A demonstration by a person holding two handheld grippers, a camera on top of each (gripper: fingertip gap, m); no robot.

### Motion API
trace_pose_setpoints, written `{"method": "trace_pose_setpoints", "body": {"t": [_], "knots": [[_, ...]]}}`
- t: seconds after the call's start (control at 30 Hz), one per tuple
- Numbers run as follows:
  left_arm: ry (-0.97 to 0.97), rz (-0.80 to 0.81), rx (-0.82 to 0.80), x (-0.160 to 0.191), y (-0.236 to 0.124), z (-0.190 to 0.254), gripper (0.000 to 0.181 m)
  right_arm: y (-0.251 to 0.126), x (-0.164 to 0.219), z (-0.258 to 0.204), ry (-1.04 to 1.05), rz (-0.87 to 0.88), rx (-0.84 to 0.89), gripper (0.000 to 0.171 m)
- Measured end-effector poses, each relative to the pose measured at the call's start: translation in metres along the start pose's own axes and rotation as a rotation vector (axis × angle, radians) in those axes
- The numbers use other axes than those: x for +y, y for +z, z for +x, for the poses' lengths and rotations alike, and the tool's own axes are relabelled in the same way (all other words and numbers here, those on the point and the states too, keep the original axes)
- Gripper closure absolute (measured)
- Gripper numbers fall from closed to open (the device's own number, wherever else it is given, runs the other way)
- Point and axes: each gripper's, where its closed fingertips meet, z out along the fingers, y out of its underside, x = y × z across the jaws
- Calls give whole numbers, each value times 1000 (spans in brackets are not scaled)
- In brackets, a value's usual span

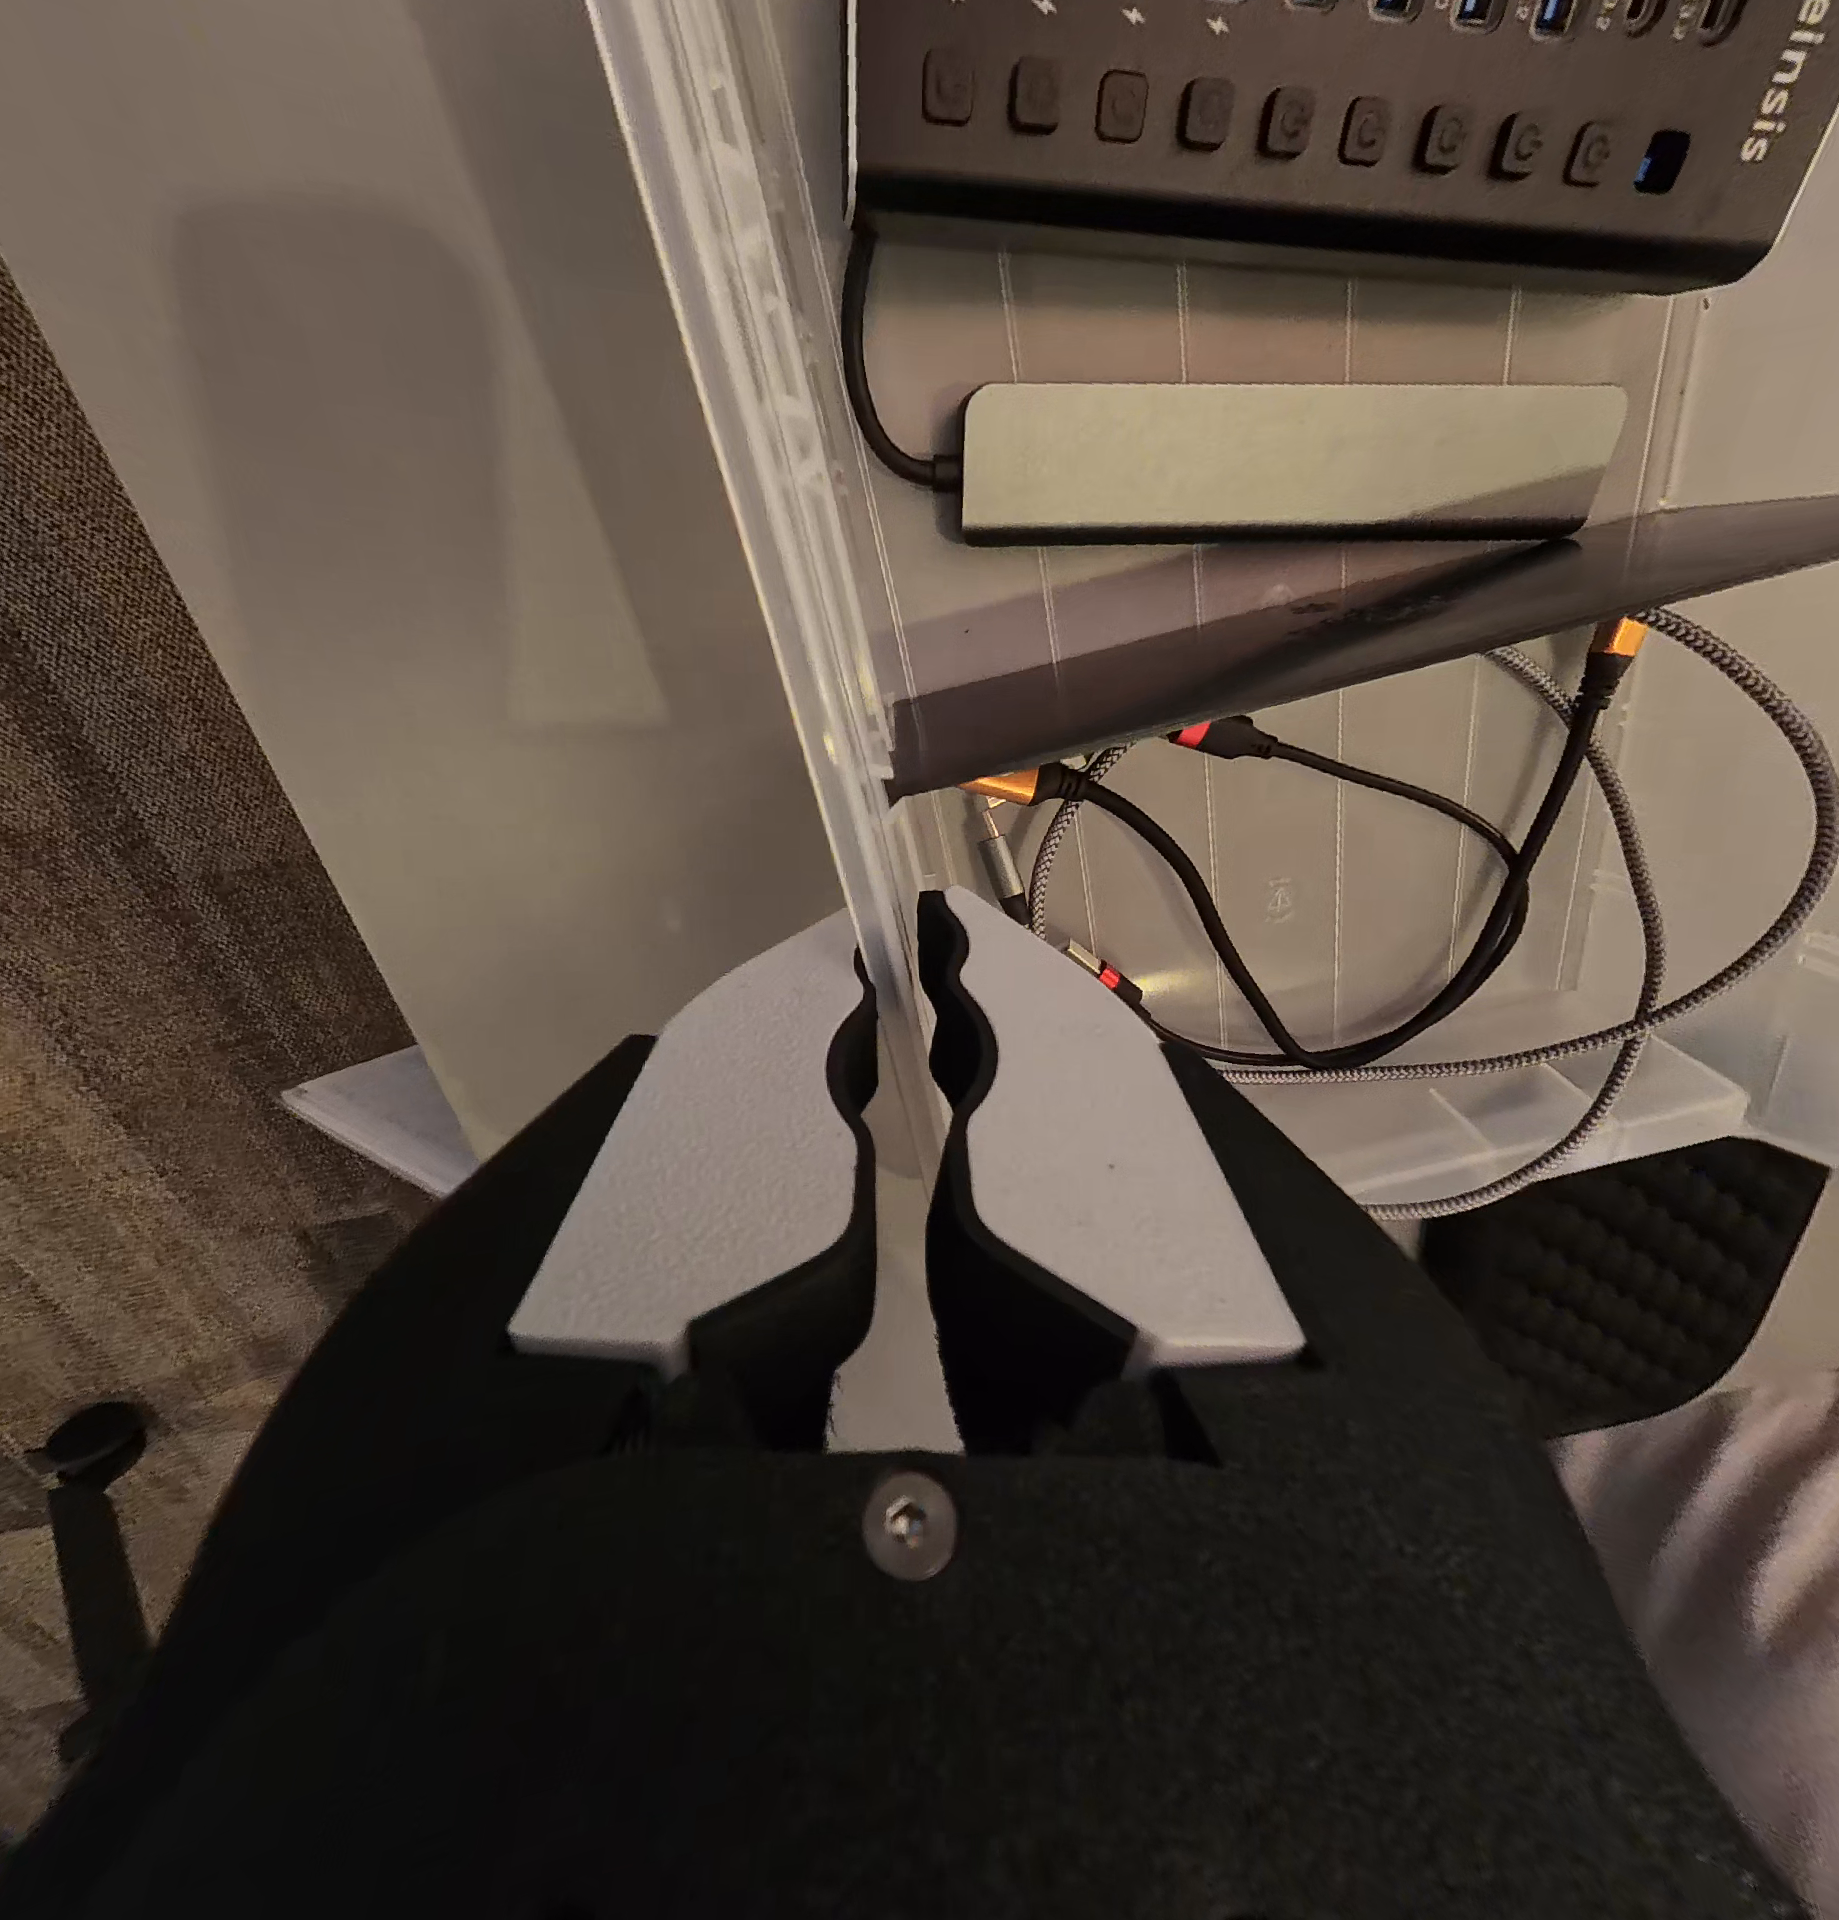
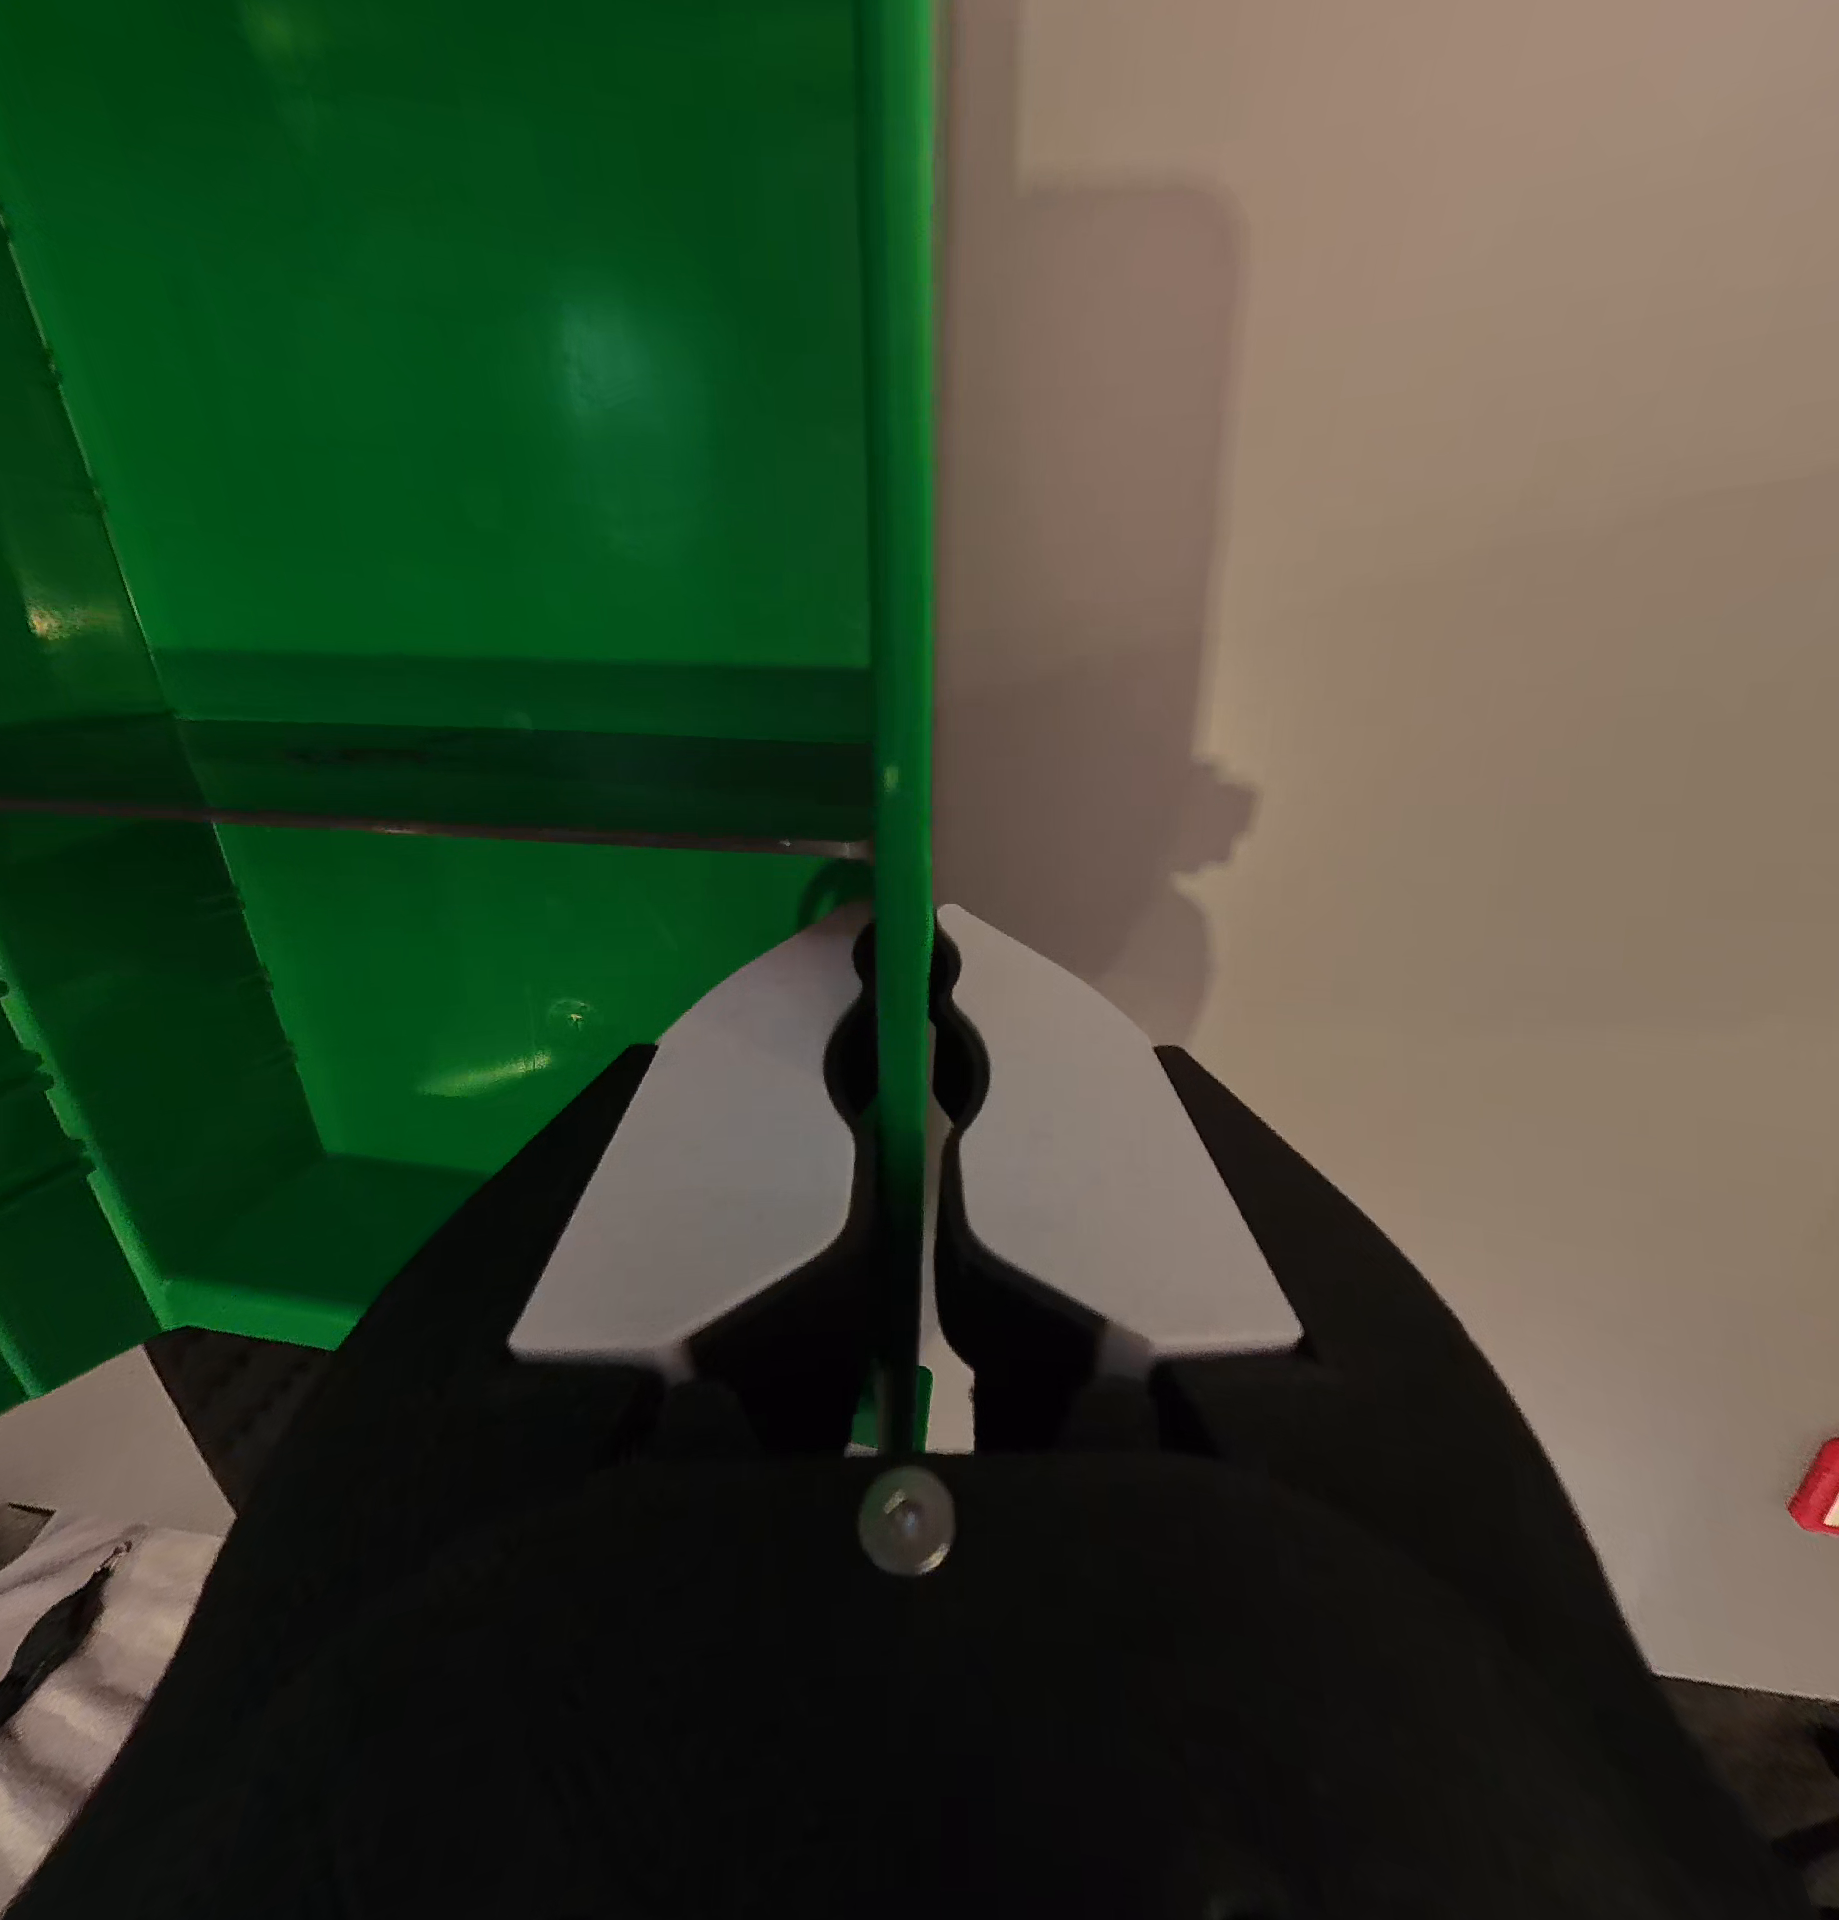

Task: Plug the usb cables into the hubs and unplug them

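Left hand-held gripper (image 1: 899, 940) pinches the clear bin (image 1: 790, 499) wall; hubs (image 1: 1310, 135) and loose cables (image 1: 1414, 935) inside. Right hand-held gripper (image 2: 899, 925) pinches the green bin (image 2: 899, 520) wall.

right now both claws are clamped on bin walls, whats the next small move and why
Probably set both bins down and release. The left claw pinches the clear bin wall and the right claw pinches the green bin wall, so neither is free. The cables lie loose in the clear bin, below the hubs.
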Motion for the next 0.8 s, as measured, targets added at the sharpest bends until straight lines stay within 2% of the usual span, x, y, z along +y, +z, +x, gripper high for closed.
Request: {"method": "trace_pose_setpoints", "body": {"t": [0.3,0.5,0.67,0.8], "knots": [[36,13,-10,-5,0,-2,176,1,1,5,-50,-11,12,165],[41,147,4,-11,-4,-2,175,1,-2,6,-100,14,25,165],[118,376,24,-19,-46,8,149,-8,-7,6,-193,84,62,162],[409,374,124,12,-66,61,136,-43,-26,0,-266,271,102,139]]}}
